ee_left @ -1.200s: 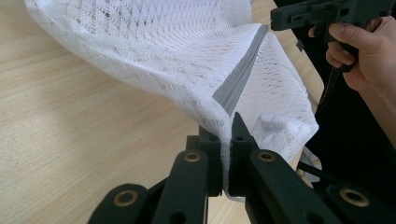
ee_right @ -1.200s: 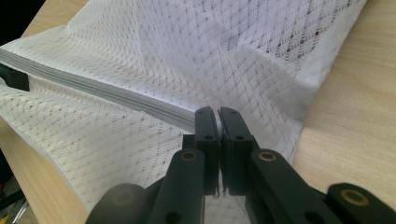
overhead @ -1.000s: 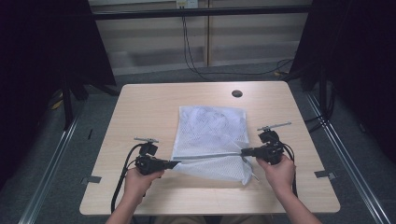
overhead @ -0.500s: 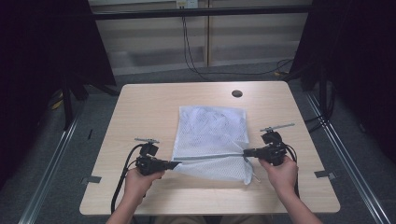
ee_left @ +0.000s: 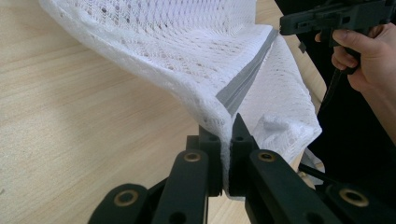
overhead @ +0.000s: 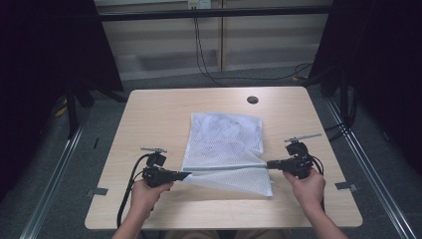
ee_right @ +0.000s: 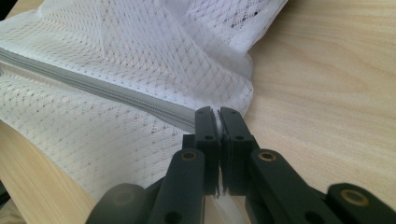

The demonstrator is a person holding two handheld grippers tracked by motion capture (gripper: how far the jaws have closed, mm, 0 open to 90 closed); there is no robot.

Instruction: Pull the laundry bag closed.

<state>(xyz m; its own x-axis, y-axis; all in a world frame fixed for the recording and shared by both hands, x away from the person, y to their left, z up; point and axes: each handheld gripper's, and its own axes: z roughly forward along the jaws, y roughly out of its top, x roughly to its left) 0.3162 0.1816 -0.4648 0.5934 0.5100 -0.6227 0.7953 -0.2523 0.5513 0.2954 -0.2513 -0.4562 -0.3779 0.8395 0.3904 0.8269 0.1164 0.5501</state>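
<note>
Left gripper (overhead: 185, 175): jaws clenched on the near-left corner of the white mesh bag (overhead: 226, 139), at the grey zipper band (ee_left: 243, 84). Bag lies mid-desk (overhead: 159, 114), near edge lifted. Right gripper (overhead: 269, 163): jaws clenched on the band's other end; it has drifted slightly outward since a second ago. Band looks pulled taut, probably for folding or opening.
</note>
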